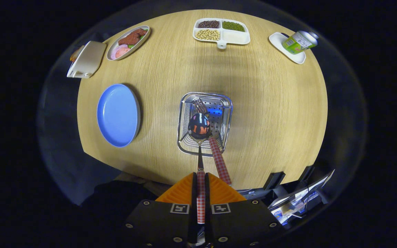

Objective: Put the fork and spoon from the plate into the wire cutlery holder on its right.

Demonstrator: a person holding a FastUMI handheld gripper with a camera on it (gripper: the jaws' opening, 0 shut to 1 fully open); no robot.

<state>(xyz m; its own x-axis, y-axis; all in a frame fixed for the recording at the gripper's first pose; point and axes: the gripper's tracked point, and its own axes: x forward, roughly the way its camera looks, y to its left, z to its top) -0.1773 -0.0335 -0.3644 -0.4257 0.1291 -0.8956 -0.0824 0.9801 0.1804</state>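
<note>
My gripper (201, 179) is shut on the checked handle of the spoon (199, 128). The spoon's shiny bowl hangs over the mouth of the wire cutlery holder (184, 113), just ahead of my fingers. The fork (215, 151) stands inside the holder with its tines down against the perforated bottom, and its red-checked handle leans out toward my right finger. The blue plate (118, 114) lies to the left of the holder with nothing on it.
The round wooden table (271, 103) carries a divided tray of beans (221, 31) at the far side, a green can (299, 42) on a white dish at far right, an oval dish of food (128, 42) and a white box (87, 59) at far left.
</note>
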